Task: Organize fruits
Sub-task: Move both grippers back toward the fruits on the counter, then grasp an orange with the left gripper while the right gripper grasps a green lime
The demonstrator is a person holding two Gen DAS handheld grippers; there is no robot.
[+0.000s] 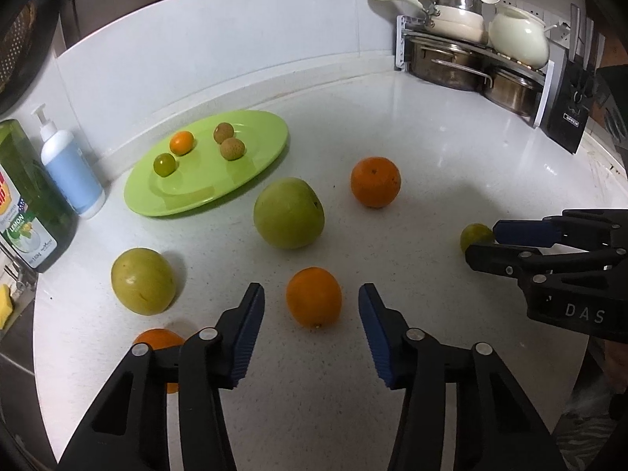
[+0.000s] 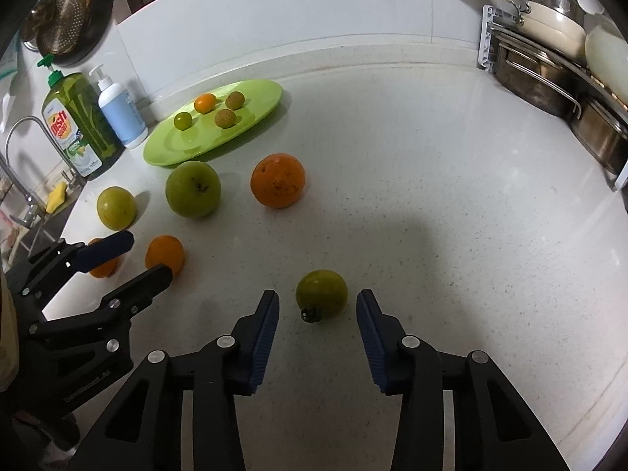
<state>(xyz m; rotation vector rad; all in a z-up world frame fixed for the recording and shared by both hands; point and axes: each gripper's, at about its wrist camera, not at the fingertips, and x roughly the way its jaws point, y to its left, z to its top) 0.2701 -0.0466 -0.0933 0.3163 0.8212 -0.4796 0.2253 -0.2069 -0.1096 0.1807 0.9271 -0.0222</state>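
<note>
1. Right hand-held gripper point(image 2: 318, 329) is standing wide open, gripping nothing. The small green fruit point(image 2: 322, 293) is sitting on the tabletop point(image 2: 431, 235) just past the blue pads point(image 2: 267, 337), at 12 o'clock from the gripper, stem end facing the camera. Pads are flanking it but not touching.

2. Left hand-held gripper point(image 1: 312, 333) is likewise spread wide and empty. The near orange point(image 1: 313, 296) is lying at its 12 o'clock, between the fingertips and apart from both.

3. Further out from the left gripper: a yellow-green fruit point(image 1: 143, 280) at 10 o'clock, a large green apple point(image 1: 288, 213) at 12, a bigger orange point(image 1: 375, 182) at 1. Another orange point(image 1: 159, 339) is partly hidden behind the left finger.

4. Green plate point(image 1: 243, 180) is lying at 11 o'clock, near the back wall, already carrying four small fruits: a small orange one point(image 1: 181, 142), a small green one point(image 1: 164, 164) and two brownish ones point(image 1: 232, 148). Soap bottles point(image 1: 72, 168) are standing at its 9 o'clock.

5. Judgement: the pick step is in hand; small fruits appear to be going onto the plate, so the small green fruit is likely next.

6. Next move calls for: advancing the right gripper slightly so the pads reach the fruit's widest part, closing gently, then lifting and carrying toward 11 o'clock over the apple. Round fruit could roll if one pad is touching first.
</note>
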